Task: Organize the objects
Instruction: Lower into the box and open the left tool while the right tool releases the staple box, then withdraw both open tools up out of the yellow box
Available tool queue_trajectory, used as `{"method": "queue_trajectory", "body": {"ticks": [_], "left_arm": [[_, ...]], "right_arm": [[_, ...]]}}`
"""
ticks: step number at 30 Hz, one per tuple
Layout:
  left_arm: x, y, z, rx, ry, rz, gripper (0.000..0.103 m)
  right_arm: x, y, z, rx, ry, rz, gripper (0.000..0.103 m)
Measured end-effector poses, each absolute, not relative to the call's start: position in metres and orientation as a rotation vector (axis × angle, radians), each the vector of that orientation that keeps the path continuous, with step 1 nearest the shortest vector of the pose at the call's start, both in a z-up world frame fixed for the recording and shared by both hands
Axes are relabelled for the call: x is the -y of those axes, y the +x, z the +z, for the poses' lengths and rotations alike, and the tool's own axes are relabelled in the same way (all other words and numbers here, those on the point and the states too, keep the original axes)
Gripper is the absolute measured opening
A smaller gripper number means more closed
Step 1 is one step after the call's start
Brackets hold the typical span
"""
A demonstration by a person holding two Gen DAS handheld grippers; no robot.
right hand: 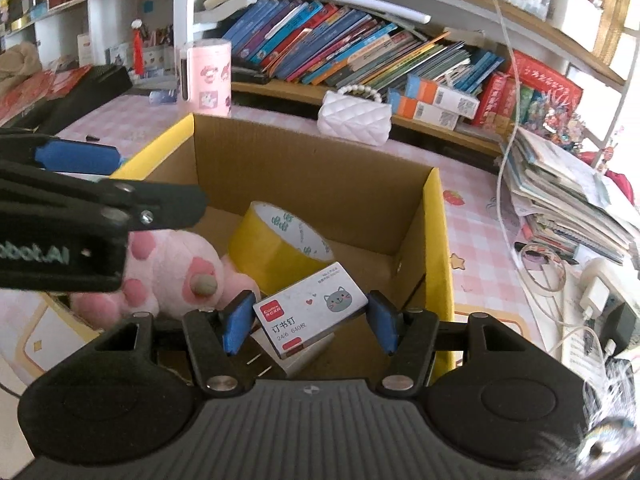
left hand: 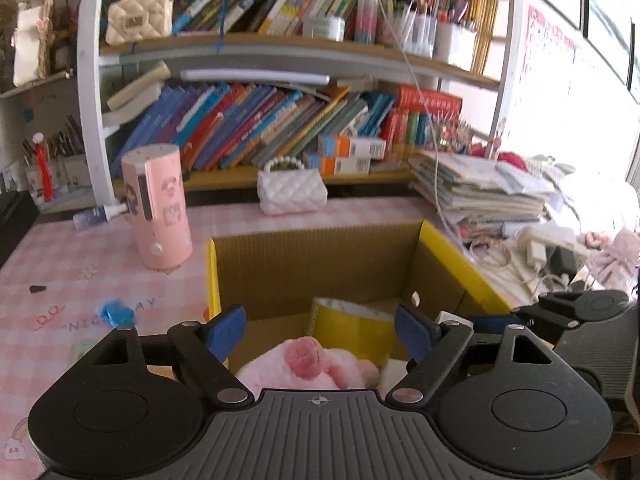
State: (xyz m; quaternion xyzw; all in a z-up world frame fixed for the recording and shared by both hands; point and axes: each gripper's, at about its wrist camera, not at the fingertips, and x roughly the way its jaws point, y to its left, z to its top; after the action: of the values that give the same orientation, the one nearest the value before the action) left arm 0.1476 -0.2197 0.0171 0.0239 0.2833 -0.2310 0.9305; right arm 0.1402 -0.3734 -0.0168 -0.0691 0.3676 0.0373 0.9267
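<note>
Staple box [right hand: 310, 312] held between pads of right gripper [right hand: 310, 322] over carton [right hand: 312, 160], long axis across jaws, slightly tilted, label up; tape roll [right hand: 280, 236] and plush [right hand: 168, 276] inside carton; left gripper [left hand: 320, 334] spread wide, empty, above plush

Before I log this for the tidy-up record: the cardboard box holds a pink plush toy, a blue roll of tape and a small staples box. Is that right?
Not quite. The roll of tape is yellow, not blue; the right wrist view shows it. The pink plush toy and staples box are in the cardboard box as you say.
</note>
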Motion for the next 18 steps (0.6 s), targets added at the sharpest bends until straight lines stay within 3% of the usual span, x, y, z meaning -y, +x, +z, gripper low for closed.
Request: {"method": "queue_trajectory", "body": {"ticks": [9,18], "left_arm": [[0.180,0.113,0.032,-0.522,-0.004,-0.466,0.088],[0.132,0.079,0.011,-0.590,0.001,-0.460,0.089]], "right_arm": [[0.369,0.099,0.006,-0.681,-0.042,-0.065,0.059],[0.345,0.047,0.004,-0.688,0.061,-0.220,0.059]]}}
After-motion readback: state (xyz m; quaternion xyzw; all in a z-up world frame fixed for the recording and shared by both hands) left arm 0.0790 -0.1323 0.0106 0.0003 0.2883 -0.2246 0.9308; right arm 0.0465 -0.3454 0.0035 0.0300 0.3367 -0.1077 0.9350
